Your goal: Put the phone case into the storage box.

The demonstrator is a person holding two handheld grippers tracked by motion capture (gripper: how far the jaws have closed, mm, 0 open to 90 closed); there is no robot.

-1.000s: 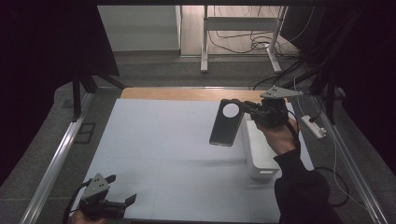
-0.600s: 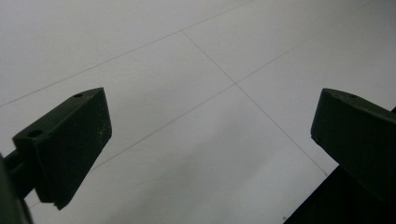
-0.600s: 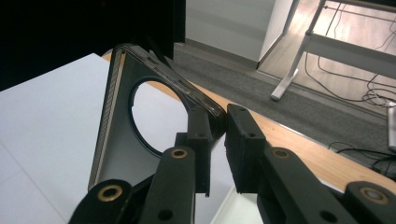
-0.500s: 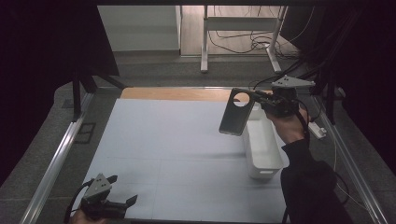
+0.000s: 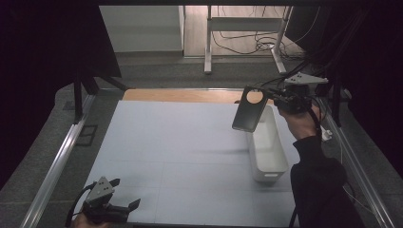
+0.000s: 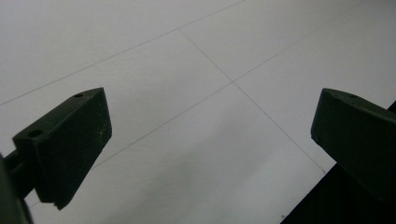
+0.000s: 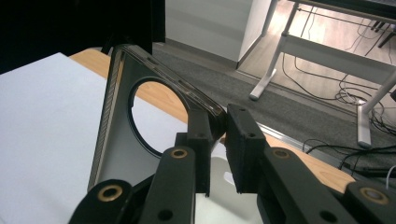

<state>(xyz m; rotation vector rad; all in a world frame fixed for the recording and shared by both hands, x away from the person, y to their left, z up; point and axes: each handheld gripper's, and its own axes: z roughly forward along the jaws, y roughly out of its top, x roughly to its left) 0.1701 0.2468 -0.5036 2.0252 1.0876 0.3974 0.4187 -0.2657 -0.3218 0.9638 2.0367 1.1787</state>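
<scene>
1. White table (image 5: 180, 156), wood strip along the far edge, dark room around it.
2. White bin (image 5: 267, 152) sits at the right side.
3. Right gripper (image 5: 274, 100) pinches a dark case (image 5: 249, 110) by its edge and holds it in the air over the bin's far end.
4. Left gripper (image 5: 124, 206) is open and empty, parked at the near-left.
5. Step looks like carrying the case; next it likely needs a clear spot to set it down, then a release.

1. My right claw (image 5: 278, 100) is raised at the far right, jaws nearly together and clamped, forearm stretched forward in a dark sleeve.
2. My left claw (image 5: 124, 206) sits low at the near-left corner, jaws spread wide.
</scene>
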